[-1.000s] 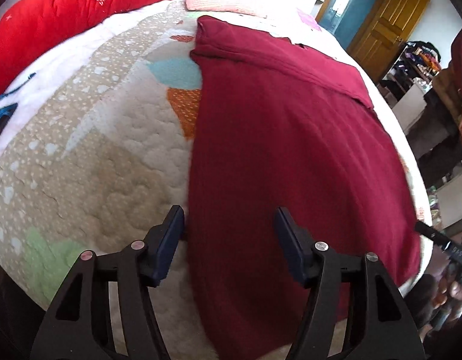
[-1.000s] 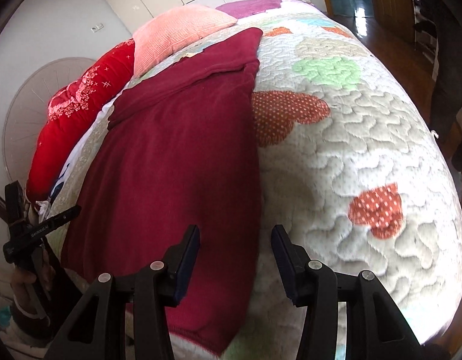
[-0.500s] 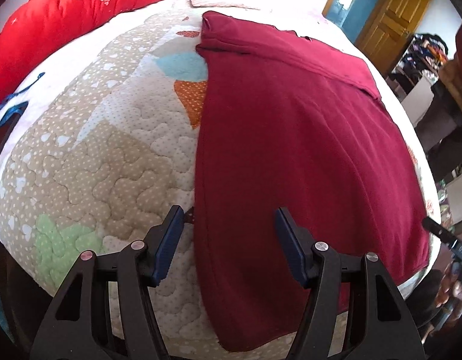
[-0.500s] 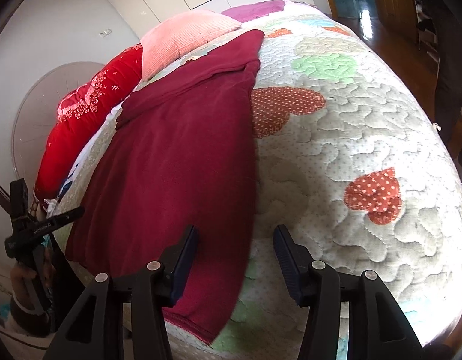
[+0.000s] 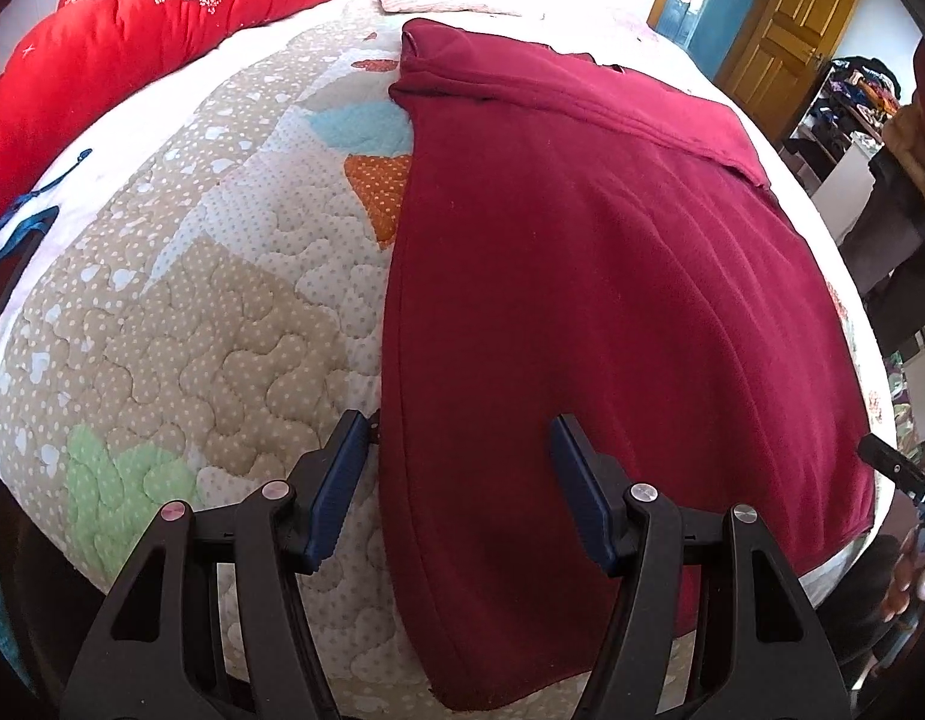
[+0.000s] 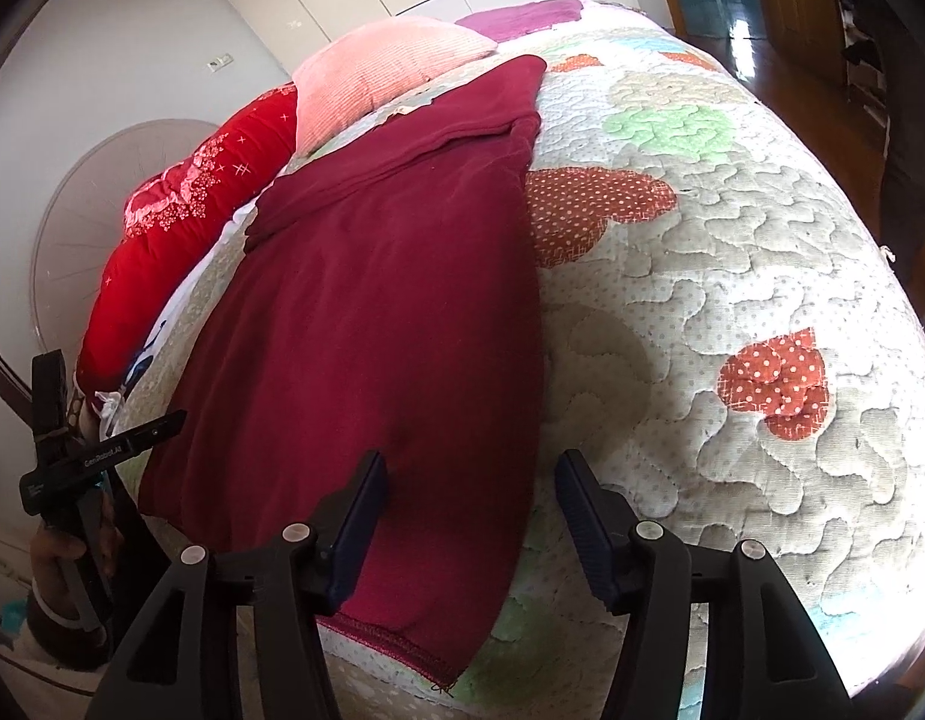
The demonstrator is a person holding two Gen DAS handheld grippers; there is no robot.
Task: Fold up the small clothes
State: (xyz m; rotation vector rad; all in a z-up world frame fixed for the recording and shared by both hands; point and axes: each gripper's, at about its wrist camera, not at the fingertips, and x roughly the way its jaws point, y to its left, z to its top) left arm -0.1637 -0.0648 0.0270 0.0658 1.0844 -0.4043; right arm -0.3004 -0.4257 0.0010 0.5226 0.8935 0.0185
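Maroon garment (image 5: 612,300): lay flat on quilted bed (image 5: 180,330), hem nearest. Left tool (image 5: 456,450) and right tool (image 6: 471,483): jaws apart, empty, straddling near corners at 6 o'clock. Step judged: pre-grasp. Next: pinch both corners, fold toward 12 o'clock.

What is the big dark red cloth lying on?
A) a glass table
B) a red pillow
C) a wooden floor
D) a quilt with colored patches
D: the dark red cloth is spread flat on the patchwork quilt, whose orange and green patches show beside it; both grippers, left gripper and right gripper, are open over its near corners.
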